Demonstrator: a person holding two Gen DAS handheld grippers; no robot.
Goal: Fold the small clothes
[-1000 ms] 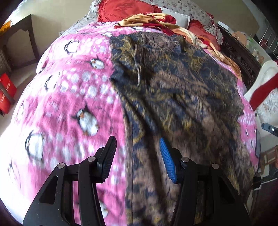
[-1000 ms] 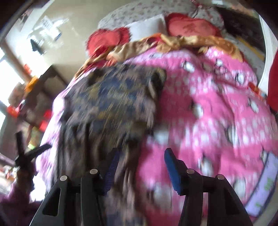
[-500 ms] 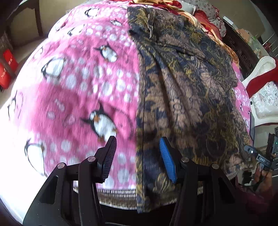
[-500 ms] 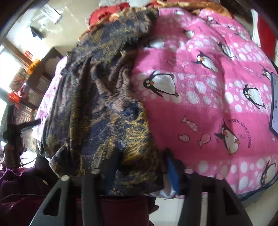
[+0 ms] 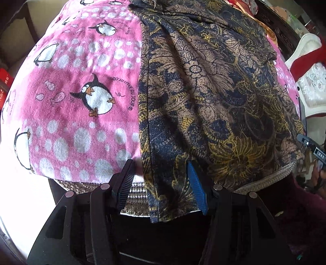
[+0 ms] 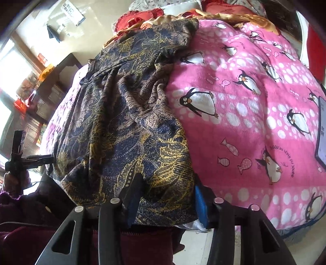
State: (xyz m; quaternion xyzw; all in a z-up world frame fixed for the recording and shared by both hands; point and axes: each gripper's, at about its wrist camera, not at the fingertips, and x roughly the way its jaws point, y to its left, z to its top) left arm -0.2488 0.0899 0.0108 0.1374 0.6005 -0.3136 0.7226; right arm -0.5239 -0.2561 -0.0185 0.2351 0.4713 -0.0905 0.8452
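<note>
A dark floral garment (image 5: 214, 91), brown, navy and gold, lies lengthwise on a pink penguin blanket (image 5: 81, 85), its hem hanging over the bed's near edge. My left gripper (image 5: 161, 183) is open, its fingers on either side of the hem's left corner. In the right wrist view the same garment (image 6: 126, 122) lies wrinkled on the blanket (image 6: 254, 122). My right gripper (image 6: 167, 195) is open with the hem's right corner lying between its fingers. The other gripper (image 6: 18, 157) shows at the left edge.
Red cushions (image 6: 138, 20) and an orange-gold cloth (image 6: 234, 18) lie at the bed's head. A phone or tablet (image 6: 321, 130) lies on the blanket at right. A white chair (image 5: 309, 77) stands beside the bed. A dark desk (image 6: 59, 67) stands at the wall.
Both grippers have drawn back along the garment from its middle to the hem at the bed's near edge. The hem corners now lie between the open fingers.
</note>
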